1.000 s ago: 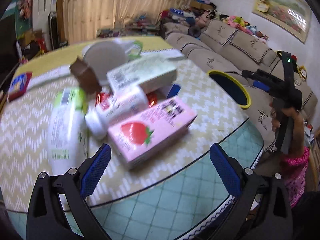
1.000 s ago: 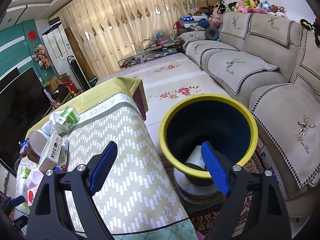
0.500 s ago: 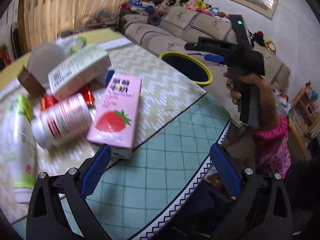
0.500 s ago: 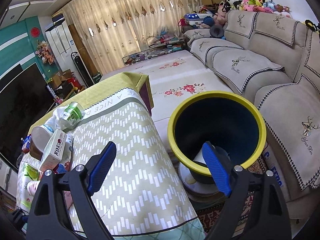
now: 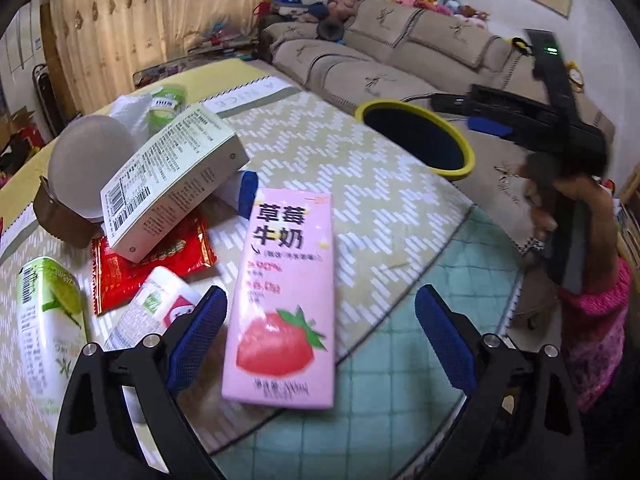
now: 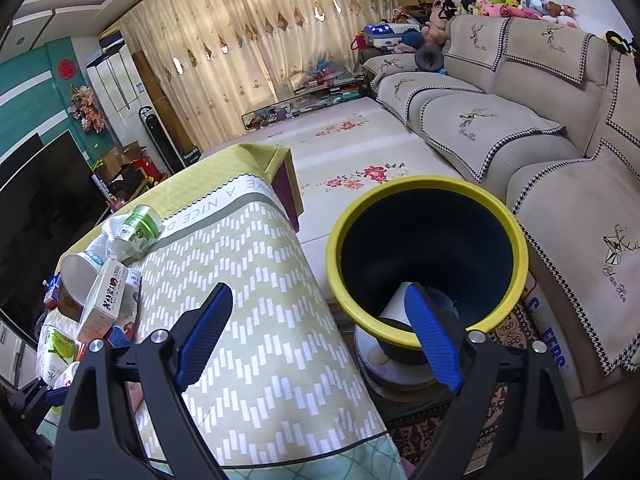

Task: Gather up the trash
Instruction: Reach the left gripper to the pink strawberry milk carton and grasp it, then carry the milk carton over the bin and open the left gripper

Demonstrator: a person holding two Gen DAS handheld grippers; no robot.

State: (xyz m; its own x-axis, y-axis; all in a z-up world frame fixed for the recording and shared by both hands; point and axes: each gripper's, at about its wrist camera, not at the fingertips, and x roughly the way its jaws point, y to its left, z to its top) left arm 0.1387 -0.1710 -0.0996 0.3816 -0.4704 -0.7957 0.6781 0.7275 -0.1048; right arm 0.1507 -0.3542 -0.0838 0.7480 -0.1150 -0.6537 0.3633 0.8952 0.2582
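Note:
A pink strawberry milk carton (image 5: 286, 300) lies flat near the table's front edge, between the fingers of my open left gripper (image 5: 320, 332). Beside it lie a white box (image 5: 172, 176), a red wrapper (image 5: 148, 256), a small white bottle (image 5: 152, 312), a green-labelled bottle (image 5: 48, 324) and a paper cup (image 5: 88, 160). The yellow-rimmed dark bin (image 6: 428, 256) stands on the floor beside the table; a white cup lies inside it. My right gripper (image 6: 320, 340) is open and empty above the bin's near rim. The bin also shows in the left wrist view (image 5: 420, 140).
The table (image 6: 256, 300) has a chevron cloth. A beige sofa (image 6: 520, 120) runs along the right. In the left wrist view the right gripper (image 5: 520, 116) and the person's hand show to the right of the table. A small green-lidded jar (image 6: 140, 232) lies at the table's far end.
My left gripper has swung around the pink carton, which now lies lengthwise between its fingers. My right gripper has stayed over the bin, shifting only slightly.

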